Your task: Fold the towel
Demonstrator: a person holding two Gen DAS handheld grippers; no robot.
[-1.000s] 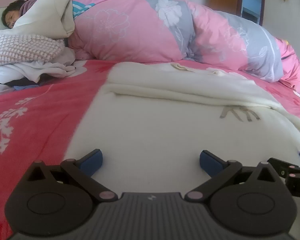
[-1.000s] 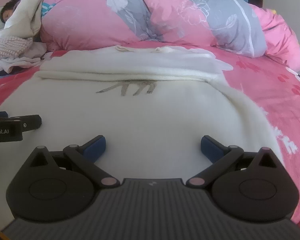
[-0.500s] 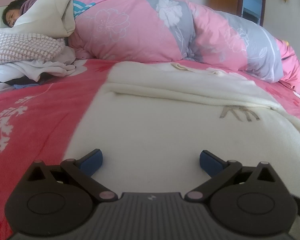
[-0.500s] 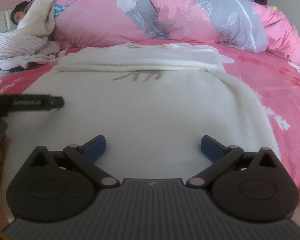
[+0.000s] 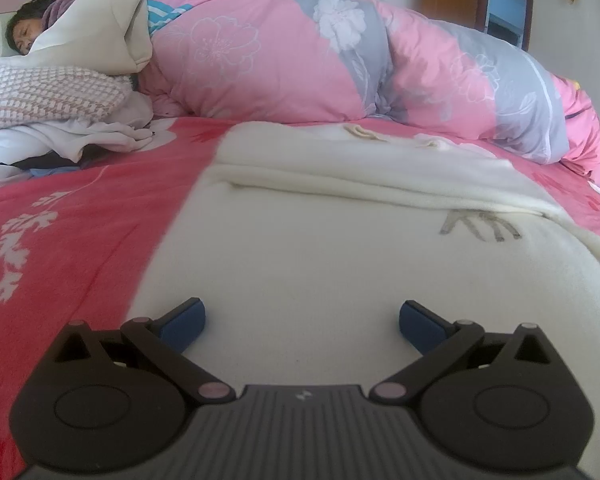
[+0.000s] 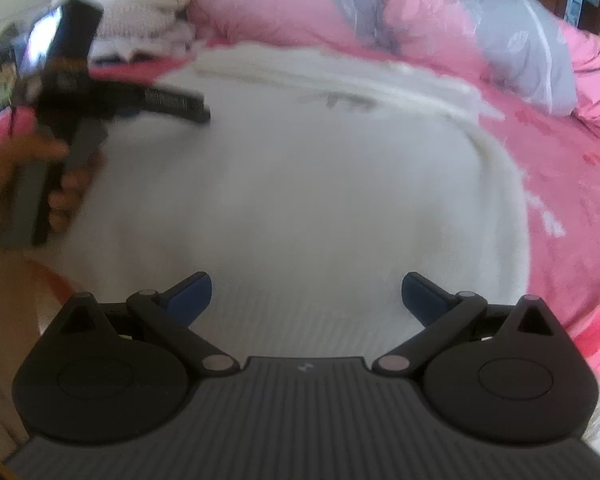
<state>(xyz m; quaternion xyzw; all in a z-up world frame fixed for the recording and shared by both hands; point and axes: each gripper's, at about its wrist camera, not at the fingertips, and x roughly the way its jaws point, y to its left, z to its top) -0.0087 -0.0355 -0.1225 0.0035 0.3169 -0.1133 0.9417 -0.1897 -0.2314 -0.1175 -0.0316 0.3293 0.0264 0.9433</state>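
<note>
Both of my grippers are released and hold nothing: the left gripper (image 5: 302, 320) and right gripper (image 6: 307, 294) hover with fingers spread above the cream towel (image 5: 340, 264), which lies flat on the pink bedsheet (image 5: 80, 216) with its far edge already doubled over. I judge I am between folds, lining up the next grab. That calls for lowering each claw onto a near corner, pinching, then carrying both forward evenly.
</note>
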